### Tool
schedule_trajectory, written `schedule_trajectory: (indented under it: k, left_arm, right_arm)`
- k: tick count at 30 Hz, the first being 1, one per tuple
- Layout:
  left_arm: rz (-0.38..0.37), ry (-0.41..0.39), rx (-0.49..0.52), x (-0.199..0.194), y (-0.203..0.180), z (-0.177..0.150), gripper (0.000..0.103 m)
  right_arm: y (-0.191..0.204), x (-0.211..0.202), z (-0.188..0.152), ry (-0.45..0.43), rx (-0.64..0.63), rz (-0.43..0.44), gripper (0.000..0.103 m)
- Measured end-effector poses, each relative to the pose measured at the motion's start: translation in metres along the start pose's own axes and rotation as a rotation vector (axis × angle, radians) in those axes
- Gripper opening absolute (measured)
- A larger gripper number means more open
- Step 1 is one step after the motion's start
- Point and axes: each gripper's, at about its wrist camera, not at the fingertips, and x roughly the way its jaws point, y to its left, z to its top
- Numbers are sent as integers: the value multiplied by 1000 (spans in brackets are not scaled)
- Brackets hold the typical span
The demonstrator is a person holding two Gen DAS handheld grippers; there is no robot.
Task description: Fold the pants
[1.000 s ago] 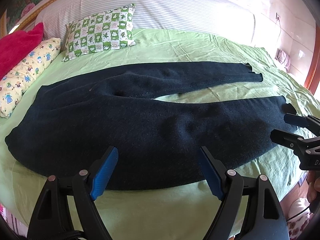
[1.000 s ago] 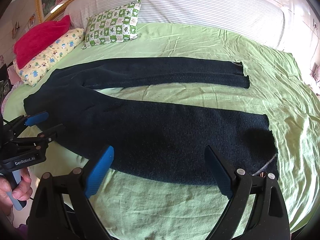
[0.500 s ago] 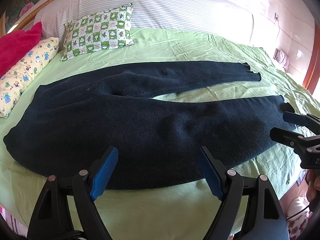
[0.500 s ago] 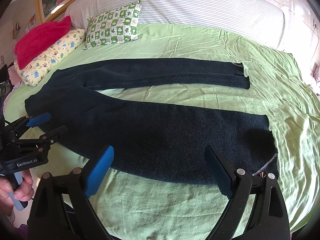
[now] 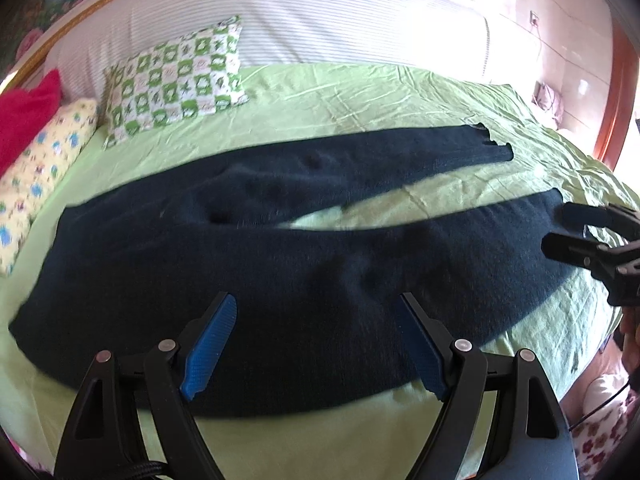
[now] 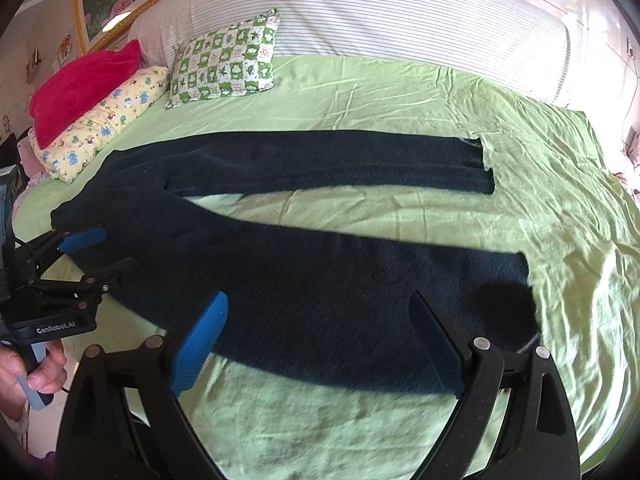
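In the left wrist view the left gripper [image 5: 316, 340] gapes empty over the dark pants [image 5: 280, 264] spread flat on the green sheet [image 5: 360, 104], while the right wrist view shows the right gripper [image 6: 320, 340] likewise spread wide (nothing held), the near leg's cuff [image 6: 508, 304] at four o'clock, so both should pinch that near edge together, evenly.

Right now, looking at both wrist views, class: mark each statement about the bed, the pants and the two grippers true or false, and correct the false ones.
1. The dark pants lie spread flat with legs apart. True.
2. The left gripper is clamped on the waistband. False: its jaws stand open, holding nothing.
3. The sheet is green. True.
4. The right gripper holds a pant leg. False: it is open, above the near leg.
5. The checked pillow lies on the pants. False: it sits apart, by the headboard.
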Motion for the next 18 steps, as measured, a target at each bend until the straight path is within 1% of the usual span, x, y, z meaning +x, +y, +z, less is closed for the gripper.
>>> schedule_trajectory:
  k: [6,9,11,14,17,18]
  left_arm:
    - [-47,18,27,14,3,29,82]
    - [-86,31,59,26,2,48,82]
    - [-109,47,73,35,2,58,82]
    - [-148,76,97,53,2,79,82]
    - [-174,96,135,74,0,103,82]
    - [-193,101,152,83,-2,113,82]
  right_arm:
    - [-20,7,24,-2,25,5,92]
    - [-34,12,40,3,32,-12,92]
    - [-44,16,49,10,48,-2,92]
    - [-64,24,66,18,85,24,92]
    - [-83,35,82,31,89,7,92]
    - [-90,39,88,39,94,6,92]
